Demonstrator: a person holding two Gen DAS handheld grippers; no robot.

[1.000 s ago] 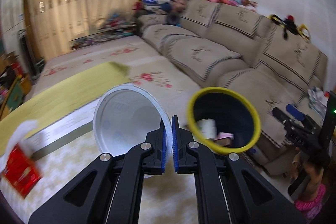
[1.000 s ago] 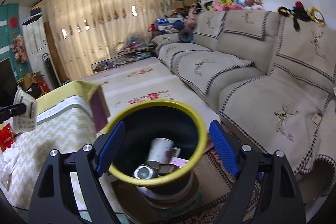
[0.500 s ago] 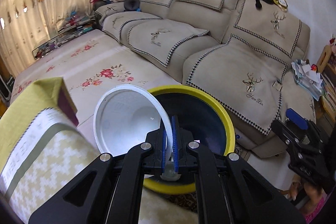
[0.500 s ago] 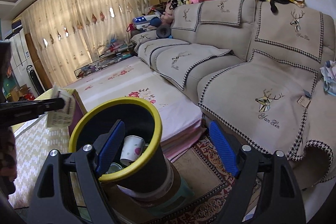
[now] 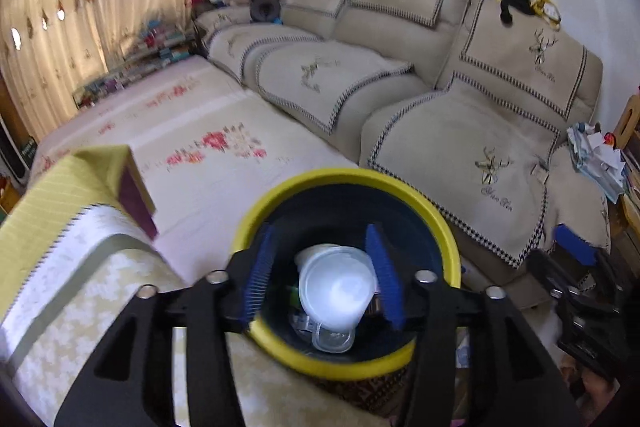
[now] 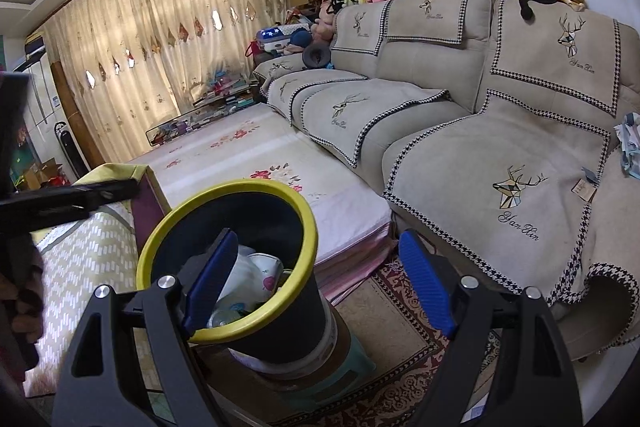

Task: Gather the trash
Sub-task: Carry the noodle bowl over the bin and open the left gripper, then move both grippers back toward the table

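A dark bin with a yellow rim (image 5: 440,227) (image 6: 308,227) stands on a low stool beside the table. My left gripper (image 5: 322,277) hovers right over its mouth with its jaws opening; a white plastic cup (image 5: 336,293) lies loose below them inside the bin, on other trash, touching neither pad. In the right wrist view the cup (image 6: 244,275) shows among paper cups in the bin. My right gripper (image 6: 316,281) stands open just right of the bin, with nothing between its blue pads. The left gripper's black arm (image 6: 72,197) shows at the left edge there.
A table with a yellow-green patterned cloth (image 5: 60,227) (image 6: 88,259) lies left of the bin. A beige sofa (image 5: 480,131) (image 6: 500,147) fills the right, with a flowered mattress (image 5: 200,147) before it and a patterned rug (image 6: 400,367) underneath. My right gripper (image 5: 576,267) shows at the far right.
The left gripper carried the white cup from over the table to above the bin, then opened and the cup dropped in. The right gripper shifted slightly to the right of the bin.
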